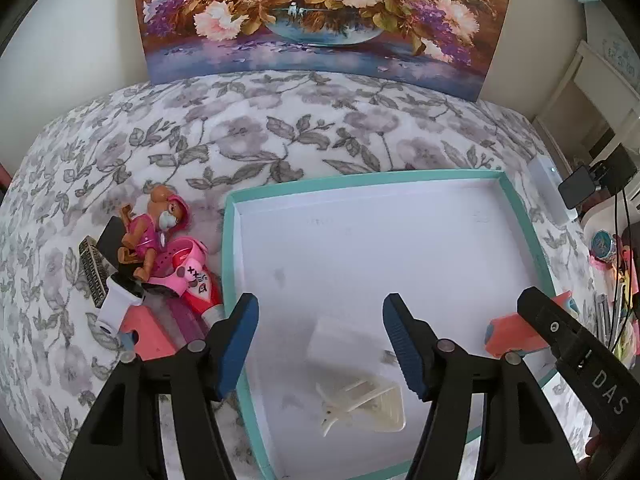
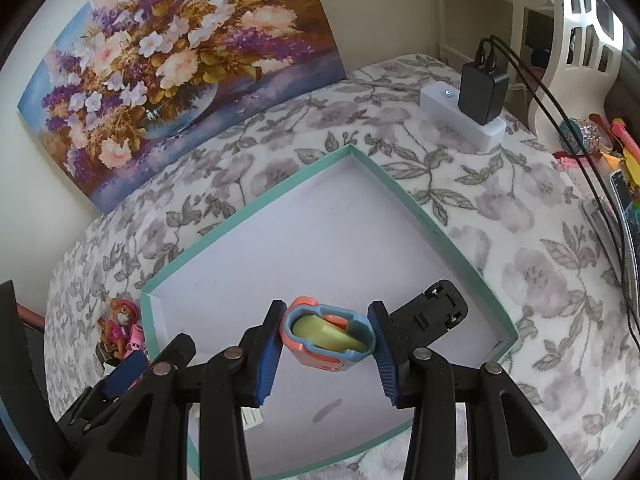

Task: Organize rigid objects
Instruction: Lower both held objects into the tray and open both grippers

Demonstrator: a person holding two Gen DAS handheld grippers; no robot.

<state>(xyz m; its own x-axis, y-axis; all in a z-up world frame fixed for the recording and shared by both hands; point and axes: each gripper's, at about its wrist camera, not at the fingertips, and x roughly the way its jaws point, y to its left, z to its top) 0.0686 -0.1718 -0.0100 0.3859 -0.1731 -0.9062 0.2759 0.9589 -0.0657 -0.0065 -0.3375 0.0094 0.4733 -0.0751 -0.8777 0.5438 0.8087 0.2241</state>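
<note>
Early on: right gripper [image 2: 326, 344] clenched on coral-and-blue plastic case [image 2: 326, 338] over teal-rimmed white cardboard tray [image 2: 416, 208], left gripper [image 1: 320, 344] released, pink toy pile [image 1: 160, 256] still outside.

Teal-rimmed white cardboard tray [image 2: 404, 184]: matt, smooth paper finish. Grey floral cloth cover [image 1: 200, 140] looks soft and fuzzy. Coral-and-blue plastic toy [image 2: 326, 334] is glossy.

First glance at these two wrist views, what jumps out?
The big floral painting against the wall, behind the bed. Then the teal-rimmed tray on the floral bedspread, with the right gripper clamping an orange-and-blue toy above it. A pink toy pile lies left of the tray.
</note>
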